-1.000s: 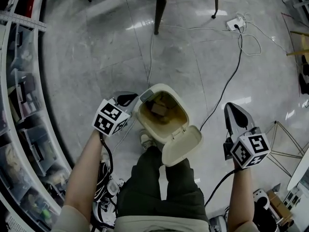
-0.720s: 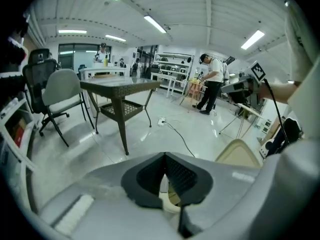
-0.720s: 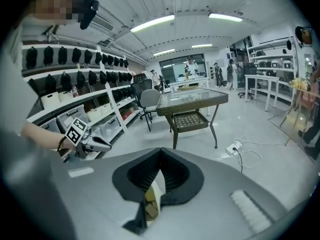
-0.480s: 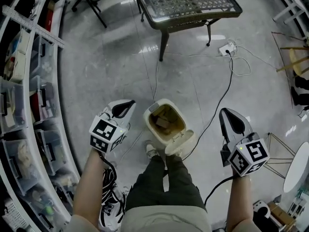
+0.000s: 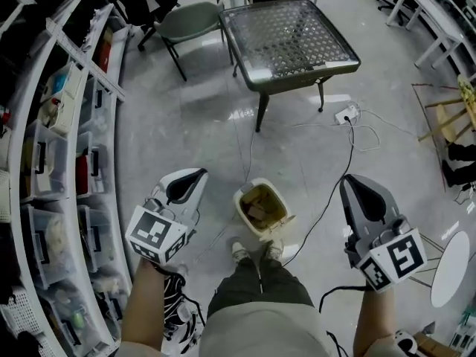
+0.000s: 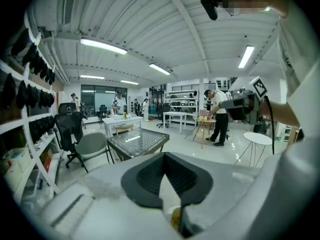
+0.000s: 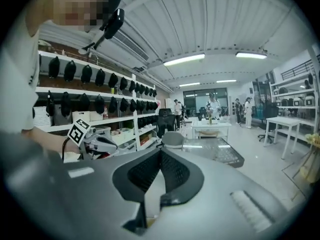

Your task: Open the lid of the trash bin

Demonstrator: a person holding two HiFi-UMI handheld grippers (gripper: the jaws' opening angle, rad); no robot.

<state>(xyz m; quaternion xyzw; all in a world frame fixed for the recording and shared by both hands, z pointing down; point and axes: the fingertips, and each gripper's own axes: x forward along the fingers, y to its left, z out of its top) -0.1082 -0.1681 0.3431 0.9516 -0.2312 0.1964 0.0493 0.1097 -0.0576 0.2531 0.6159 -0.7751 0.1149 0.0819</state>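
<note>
I hold both grippers up in front of my body, well above the floor [image 5: 186, 125], and both are empty. The left gripper [image 5: 186, 184] has its fingers [image 6: 147, 176] pressed together at the tips, with nothing between them. The right gripper [image 5: 363, 195] is the same: its fingers [image 7: 142, 173] are closed on each other and hold nothing. The trash bin [image 5: 260, 207] stands on the floor far below, just ahead of my shoes [image 5: 239, 251] and between the two grippers. In the head view it lies at about 4 o'clock from my left fingers and at about 9 o'clock from my right fingers. The left side looks a little nearer to it. The mouth of the bin faces up and I can see brown pieces inside. The lid [image 5: 274, 229] appears to hang back at the 5 o'clock end, on the side of my feet, though it is small in the picture. The long axis of the bin runs roughly from 11 o'clock to 5 o'clock. From this I judge that the lid is already open. Any further touch would need a long reach straight down, most easily with the left one. The mesh table [image 5: 290, 43] is well apart at 12 o'clock.
</note>
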